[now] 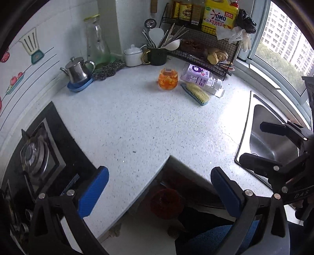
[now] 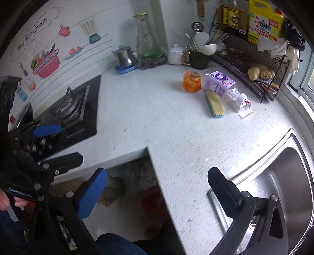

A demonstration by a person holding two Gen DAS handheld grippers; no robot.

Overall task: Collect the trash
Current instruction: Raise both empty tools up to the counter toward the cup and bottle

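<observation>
Blue ribbed pads front your left gripper (image 1: 160, 191), jaws spread wide and empty above the inner corner of the speckled white countertop (image 1: 137, 121); your right gripper (image 2: 157, 191) is likewise released, holding nothing, one pad blue and the other showing black, beside the stainless sink (image 2: 290, 176). From the right wrist view, the left tool's black handle reads "GenRobot.AI". To your left lies a black glass gas hob (image 1: 37, 155) with a round metal burner. Well beyond both grippers, the trash sits together near the wire rack (image 1: 206, 51): a clear cup of orange pieces (image 1: 168, 78), a toppled purple-labelled plastic bottle (image 1: 200, 76) with a cartoon bear, its small print unreadable, and just beside it a yellow-bristled scrub brush (image 1: 195, 93) on a blue base. On the rack stands a yellow "OMO" detergent jug (image 1: 220, 14). Farther left along the tiled wall stand a steel teapot (image 1: 77, 69) on a blue saucer and a tall glass carafe (image 1: 97, 42). A wall sticker reads "My Kitchen".
</observation>
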